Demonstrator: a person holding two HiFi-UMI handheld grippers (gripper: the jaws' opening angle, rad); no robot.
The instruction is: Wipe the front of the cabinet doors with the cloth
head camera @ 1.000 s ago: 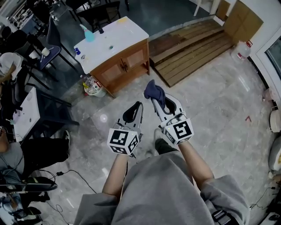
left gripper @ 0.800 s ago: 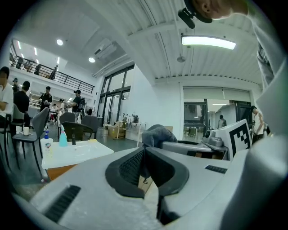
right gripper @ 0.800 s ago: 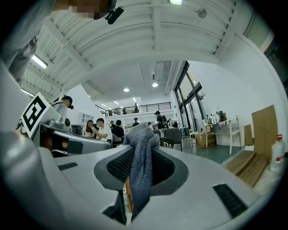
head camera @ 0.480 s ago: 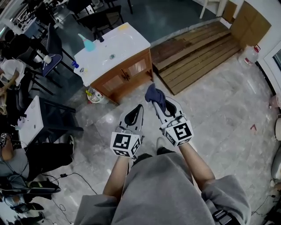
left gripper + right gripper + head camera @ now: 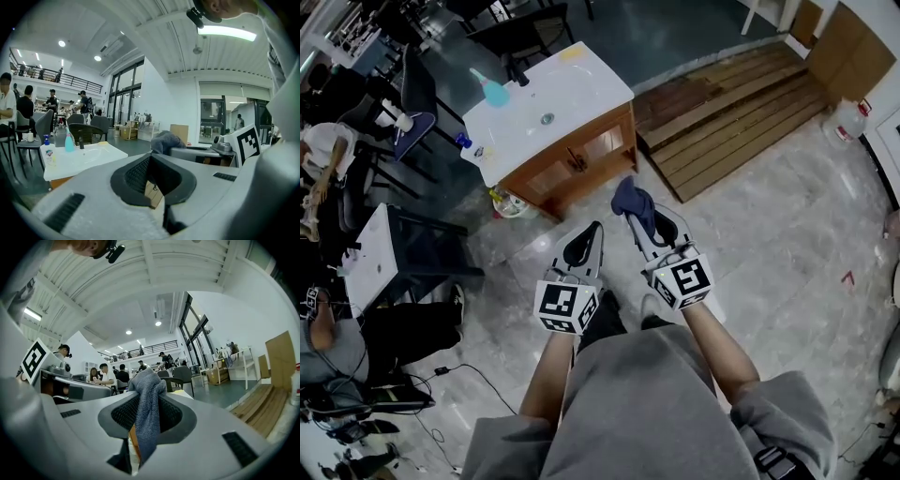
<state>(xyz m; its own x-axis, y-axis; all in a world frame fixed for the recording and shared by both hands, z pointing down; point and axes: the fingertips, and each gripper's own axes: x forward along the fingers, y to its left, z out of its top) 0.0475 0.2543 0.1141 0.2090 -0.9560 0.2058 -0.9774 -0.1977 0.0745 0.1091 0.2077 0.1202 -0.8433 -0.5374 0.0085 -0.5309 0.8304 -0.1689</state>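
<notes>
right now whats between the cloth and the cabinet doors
Only bare floor, in the head view; the cloth, held by the right gripper, is short of the doors.

The person wears a loose grey short-sleeved shirt, and the left gripper and the right gripper are pale grey shells with black ribbed pads, each carrying a white cube with black square markers.

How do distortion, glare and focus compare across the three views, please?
Head view: mild wide-angle bend, even light, soft sheen on the floor. Left gripper view: strong fisheye with black corners, the ceiling lamp blown out, the left tongs soft close to the lens. Right gripper view: same fisheye; the cloth is fairly sharp.
</notes>
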